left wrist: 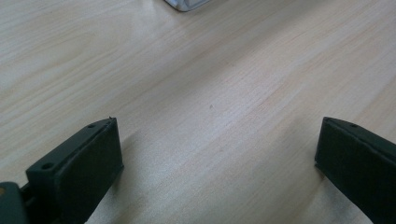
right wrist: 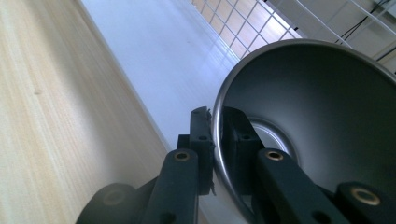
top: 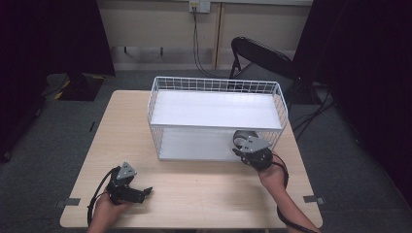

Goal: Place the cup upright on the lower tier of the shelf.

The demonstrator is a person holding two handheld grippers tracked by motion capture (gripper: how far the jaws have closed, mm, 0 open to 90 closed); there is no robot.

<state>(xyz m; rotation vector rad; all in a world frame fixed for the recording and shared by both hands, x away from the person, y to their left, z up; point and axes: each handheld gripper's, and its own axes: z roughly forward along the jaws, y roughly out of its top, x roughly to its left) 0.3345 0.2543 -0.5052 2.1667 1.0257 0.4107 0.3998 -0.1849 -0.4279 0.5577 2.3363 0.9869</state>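
Observation:
A white wire rack (top: 214, 83) with an upper and a lower white shelf stands at the back of the wooden table (top: 204, 189). My right gripper (top: 243, 146) is at the rack's front right corner, by the lower shelf (top: 194, 143). It is shut on the rim of a metal bowl (top: 241, 137). In the right gripper view (right wrist: 215, 116), one jaw sits outside the bowl (right wrist: 322, 98) and the other inside, with the bowl tipped on its side over the shelf edge (right wrist: 154, 70). Low over the table's front left, my left gripper (top: 145, 192) is open with nothing between its jaws (left wrist: 217, 149).
A black folding chair (top: 262, 58) stands behind the rack on the grey carpet. Cables run down the back wall (top: 196, 43) and across the floor at right. Dark curtains hang on both sides. A corner of the rack (left wrist: 187, 4) shows ahead of the left gripper.

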